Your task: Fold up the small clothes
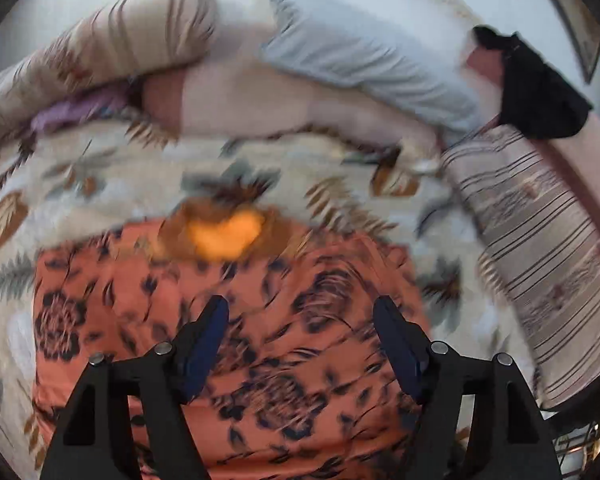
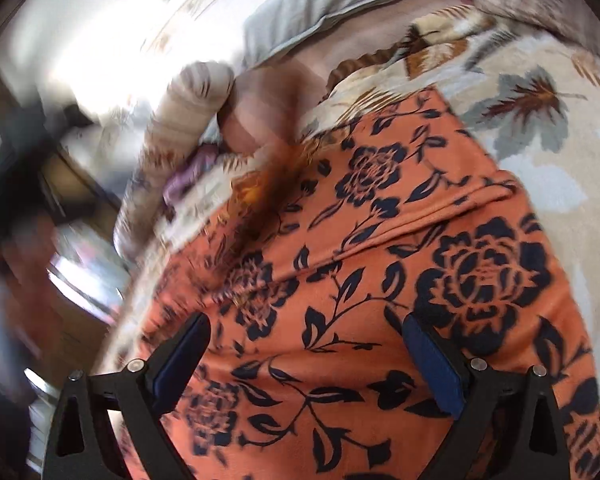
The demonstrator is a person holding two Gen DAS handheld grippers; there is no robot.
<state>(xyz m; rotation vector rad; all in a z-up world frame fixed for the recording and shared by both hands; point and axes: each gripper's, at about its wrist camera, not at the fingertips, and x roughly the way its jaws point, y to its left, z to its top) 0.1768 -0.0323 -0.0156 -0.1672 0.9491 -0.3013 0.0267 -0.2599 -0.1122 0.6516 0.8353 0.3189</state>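
Observation:
An orange garment with a dark floral print (image 1: 228, 360) lies flat on a cream leaf-patterned blanket (image 1: 112, 172). It also fills the right wrist view (image 2: 380, 280), with a fold ridge running across it. My left gripper (image 1: 300, 312) hovers over the garment, jaws wide apart and empty. My right gripper (image 2: 306, 328) is over the same garment, jaws wide apart and empty. A blurred bright orange patch (image 1: 224, 236) shows at the garment's far edge in the left wrist view.
A grey pillow (image 1: 360, 64) and a rolled beige blanket (image 1: 112, 52) lie at the back. A striped cushion (image 1: 540, 240) is on the right, a black cloth (image 1: 540, 88) beyond it. Purple fabric (image 1: 76, 108) peeks out at left.

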